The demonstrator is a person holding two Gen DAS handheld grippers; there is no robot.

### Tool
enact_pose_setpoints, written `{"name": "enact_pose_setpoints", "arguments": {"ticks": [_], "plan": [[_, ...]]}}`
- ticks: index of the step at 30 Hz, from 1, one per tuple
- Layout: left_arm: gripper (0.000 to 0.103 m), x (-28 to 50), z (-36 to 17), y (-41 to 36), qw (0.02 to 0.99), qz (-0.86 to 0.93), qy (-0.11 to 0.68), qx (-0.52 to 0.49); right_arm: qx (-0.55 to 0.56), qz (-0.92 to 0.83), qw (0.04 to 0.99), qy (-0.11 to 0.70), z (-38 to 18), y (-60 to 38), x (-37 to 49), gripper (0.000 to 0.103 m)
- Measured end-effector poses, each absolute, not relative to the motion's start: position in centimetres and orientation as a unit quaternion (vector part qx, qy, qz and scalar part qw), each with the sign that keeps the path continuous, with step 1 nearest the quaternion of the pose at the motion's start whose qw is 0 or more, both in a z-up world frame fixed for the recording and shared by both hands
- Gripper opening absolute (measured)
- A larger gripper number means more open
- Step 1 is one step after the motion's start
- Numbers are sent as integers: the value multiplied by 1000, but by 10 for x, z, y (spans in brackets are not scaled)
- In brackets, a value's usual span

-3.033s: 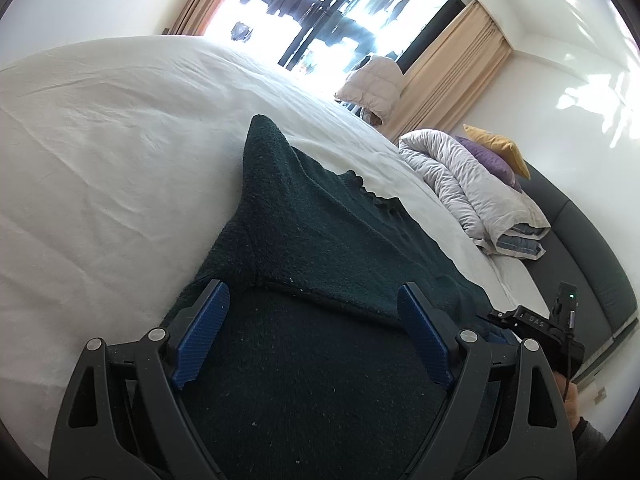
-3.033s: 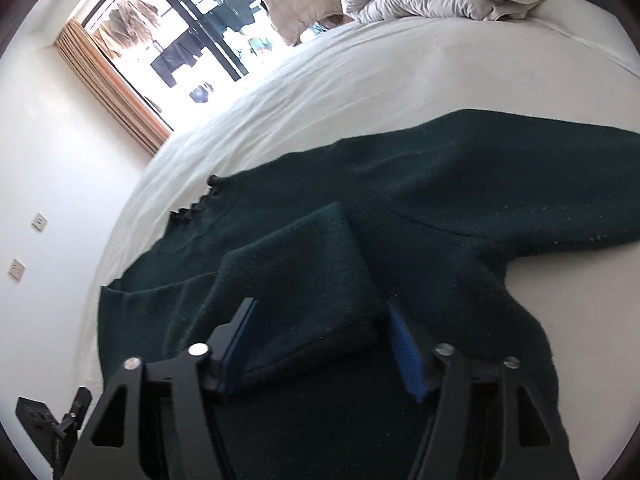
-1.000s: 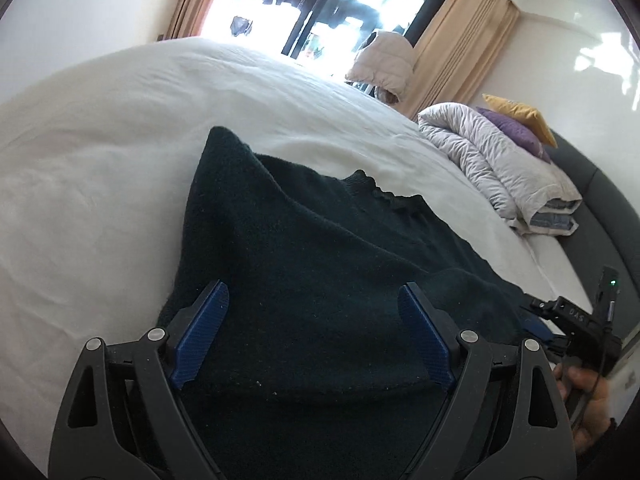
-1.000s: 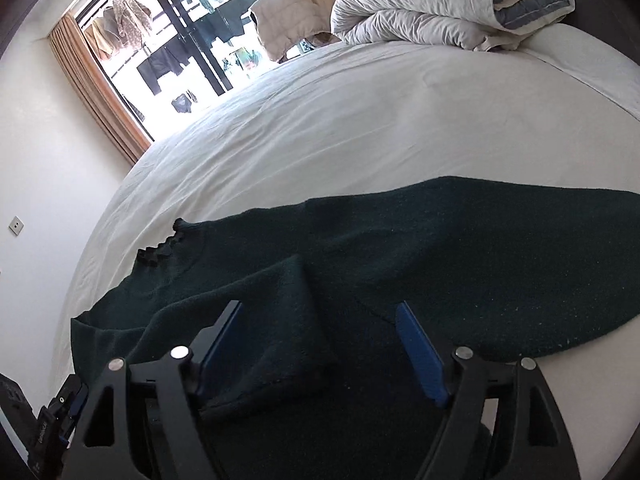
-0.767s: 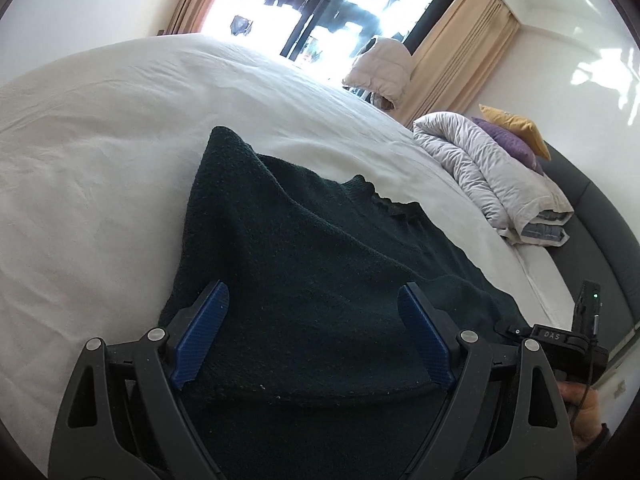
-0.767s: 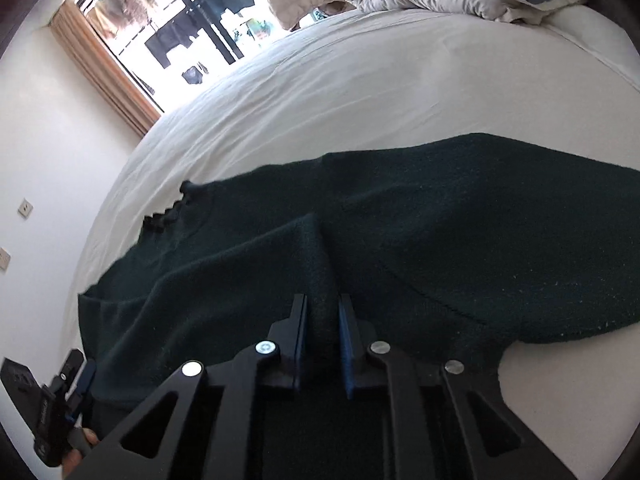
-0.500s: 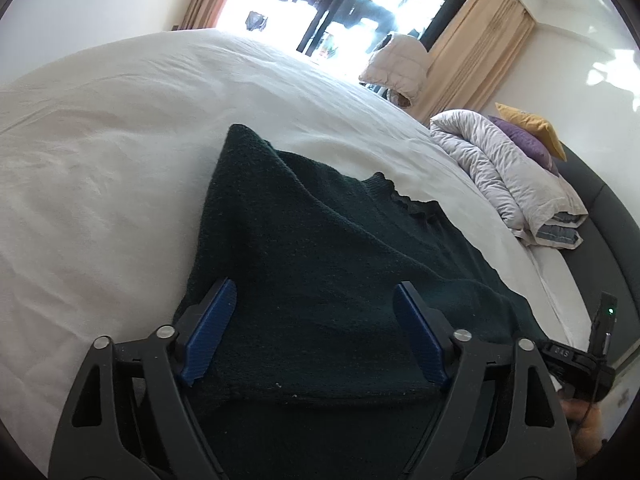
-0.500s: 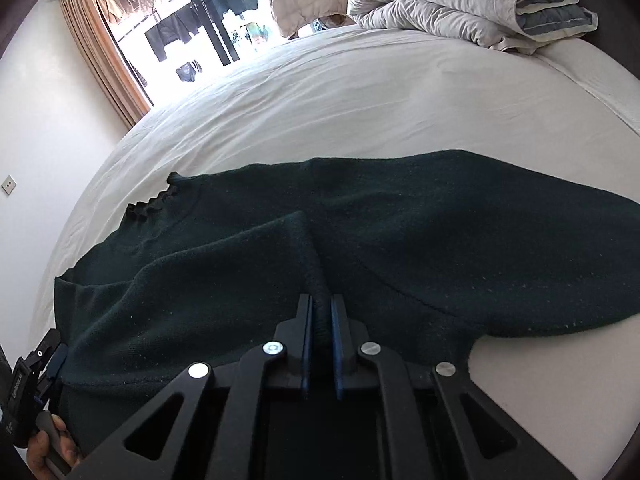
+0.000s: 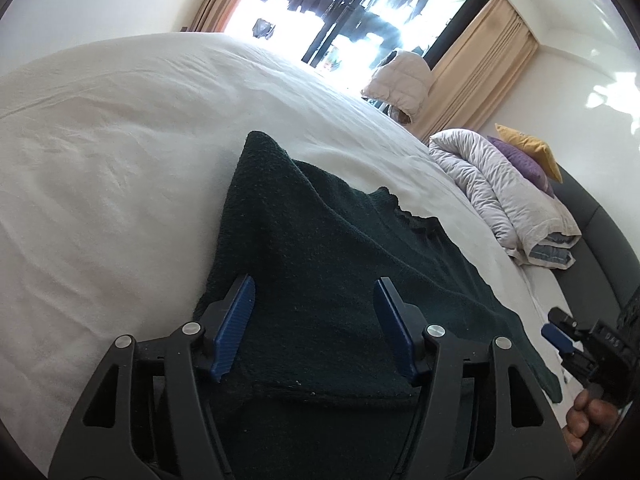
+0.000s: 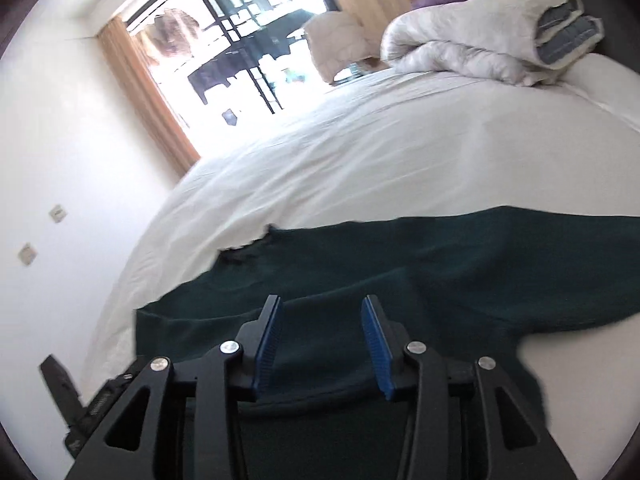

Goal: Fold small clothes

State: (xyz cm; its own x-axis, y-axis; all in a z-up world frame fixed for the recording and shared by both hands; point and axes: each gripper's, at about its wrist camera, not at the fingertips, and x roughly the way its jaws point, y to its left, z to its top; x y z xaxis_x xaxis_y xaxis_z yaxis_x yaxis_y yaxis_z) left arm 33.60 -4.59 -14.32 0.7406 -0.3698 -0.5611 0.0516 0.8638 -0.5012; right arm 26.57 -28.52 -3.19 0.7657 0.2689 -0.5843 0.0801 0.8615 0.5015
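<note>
Right gripper (image 10: pixel 322 344) let go since half a second ago, fingers apart over the dark green sweater (image 10: pixel 460 276) spread on the bed (image 10: pixel 380 152). Only its view catches the outstretched sleeve; left gripper (image 9: pixel 314 320) gapes wide, empty.

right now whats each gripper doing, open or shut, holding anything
left gripper: open, over the dark green sweater, gripping nothing.
right gripper: open, sweater fabric between its jaws, not clamped.
</note>
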Motion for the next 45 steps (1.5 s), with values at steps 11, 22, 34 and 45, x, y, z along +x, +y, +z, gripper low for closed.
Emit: {"name": "enact_pose_setpoints", "arguments": {"ticks": [11,22,34,45], "plan": [[62,333,-144,-48,908,-115,337,-221,391,-59,854,337,-82,-413,208,42],[65,334,-142,-50,910,-114,337,-213,611,-219,743,160,-126,-636,5,67],[66,337,-142,-55,911,-111,339,-205,662,-211,707,133,-145,-659,29,52],[67,337,-141,-57,911,-113,338,-206,669,-239,697,99,-150,-681,38,15]]}}
